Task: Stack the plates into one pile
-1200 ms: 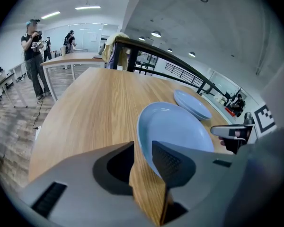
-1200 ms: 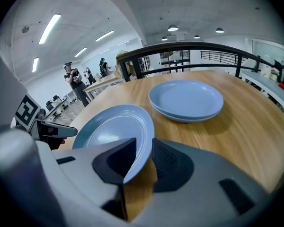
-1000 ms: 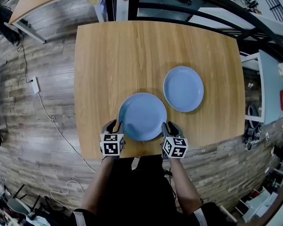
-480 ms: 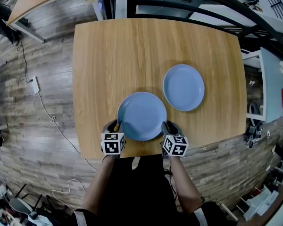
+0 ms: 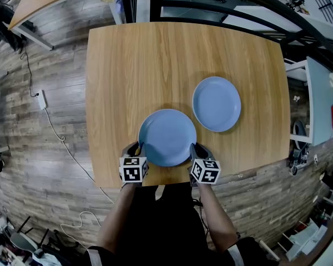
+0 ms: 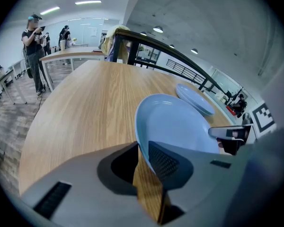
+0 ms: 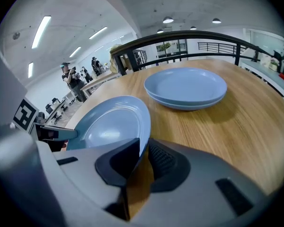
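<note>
At 6 o'clock on the table (image 5: 155, 60), I had the near plate (image 5: 166, 136) gripped at both sides. Left gripper (image 5: 136, 148), at the plate's 8 o'clock, and right gripper (image 5: 196, 148), at 4 o'clock, had just been closing; each clamped the rim. Far plate (image 5: 216, 103) lay just beside, at 2 o'clock.

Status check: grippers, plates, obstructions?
Left gripper, right gripper: jaws just closed on near blue plate rim. Far blue plate flat on table, apart. Nothing between them.
</note>
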`<act>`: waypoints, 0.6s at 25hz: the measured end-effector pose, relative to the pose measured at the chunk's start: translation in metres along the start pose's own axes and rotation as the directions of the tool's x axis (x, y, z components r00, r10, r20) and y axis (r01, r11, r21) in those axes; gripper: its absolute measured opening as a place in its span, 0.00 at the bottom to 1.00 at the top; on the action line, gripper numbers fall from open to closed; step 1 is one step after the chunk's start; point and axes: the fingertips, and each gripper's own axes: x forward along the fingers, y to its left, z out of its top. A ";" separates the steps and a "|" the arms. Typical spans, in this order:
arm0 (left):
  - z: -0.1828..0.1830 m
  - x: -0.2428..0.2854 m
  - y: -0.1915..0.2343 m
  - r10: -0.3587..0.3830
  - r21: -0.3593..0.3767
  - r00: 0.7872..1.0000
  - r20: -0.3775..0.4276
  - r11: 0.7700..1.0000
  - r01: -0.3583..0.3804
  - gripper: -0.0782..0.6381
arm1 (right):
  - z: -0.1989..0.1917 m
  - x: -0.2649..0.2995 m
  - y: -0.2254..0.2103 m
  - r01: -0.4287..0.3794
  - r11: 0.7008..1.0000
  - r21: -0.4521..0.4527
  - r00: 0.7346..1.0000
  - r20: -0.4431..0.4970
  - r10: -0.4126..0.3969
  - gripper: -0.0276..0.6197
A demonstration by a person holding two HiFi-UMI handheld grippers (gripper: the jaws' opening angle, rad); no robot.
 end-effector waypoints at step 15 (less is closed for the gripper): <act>-0.003 -0.012 0.006 0.006 -0.024 1.000 0.014 1.000 -0.006 0.21 | -0.004 -0.005 0.012 -0.023 1.000 -0.011 1.000 -0.019 0.023 0.15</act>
